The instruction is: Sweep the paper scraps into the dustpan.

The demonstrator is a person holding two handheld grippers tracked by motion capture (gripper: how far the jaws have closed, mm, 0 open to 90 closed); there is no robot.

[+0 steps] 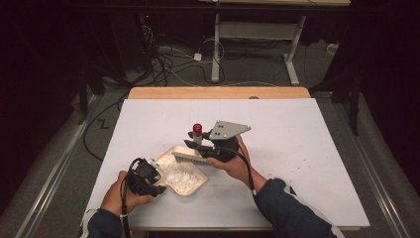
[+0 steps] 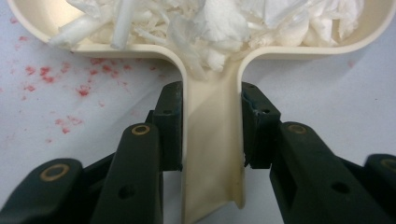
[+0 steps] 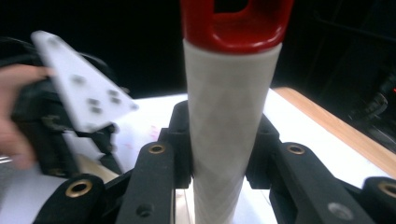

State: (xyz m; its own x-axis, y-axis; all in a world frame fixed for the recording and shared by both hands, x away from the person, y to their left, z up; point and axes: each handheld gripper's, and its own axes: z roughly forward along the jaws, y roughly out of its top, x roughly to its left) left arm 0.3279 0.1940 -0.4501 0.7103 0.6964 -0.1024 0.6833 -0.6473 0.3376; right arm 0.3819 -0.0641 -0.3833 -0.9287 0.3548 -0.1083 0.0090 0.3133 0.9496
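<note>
The left gripper (image 2: 211,128) clamps its fingers on the cream dustpan's (image 2: 212,154) handle, steadying it on the worktop (image 1: 297,134), with white scraps (image 2: 224,23) piled just beyond, while the right gripper (image 3: 217,144) grips the brush (image 3: 229,116) handle upright between its fingers, apparently for sweeping.

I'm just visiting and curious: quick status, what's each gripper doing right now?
Left gripper shut on dustpan handle. Right gripper shut on brush handle, bristles over the pan. White scraps in pan. Nothing in the way.
</note>
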